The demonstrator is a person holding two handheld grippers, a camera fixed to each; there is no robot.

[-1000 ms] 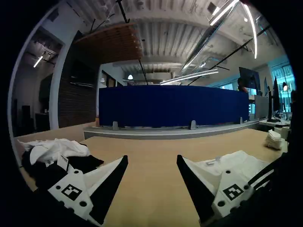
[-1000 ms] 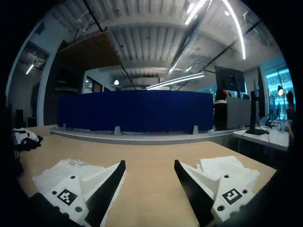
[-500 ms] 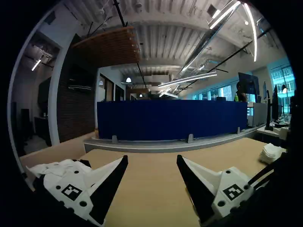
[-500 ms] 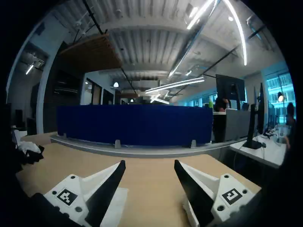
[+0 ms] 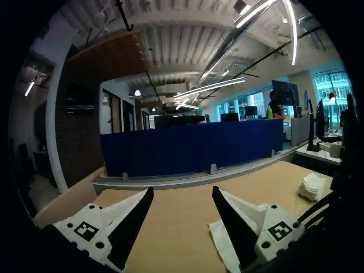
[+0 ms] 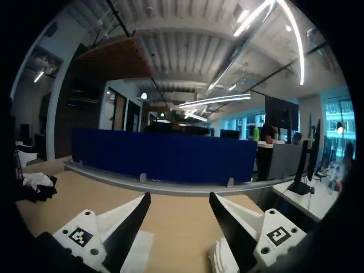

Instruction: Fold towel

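Towel (image 5: 220, 240) lies flat under parted left tongs (image 5: 182, 188); long axis unclear.

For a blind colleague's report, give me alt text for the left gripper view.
The left gripper is open above a wooden table, a white towel lying flat beside one finger. A small folded stack sits farther off, and a blue partition runs behind.

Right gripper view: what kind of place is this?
Probably an open-plan office: a long blue desk partition across the wooden table, a monitor on the neighbouring desk, and strip lights under an exposed ceiling.
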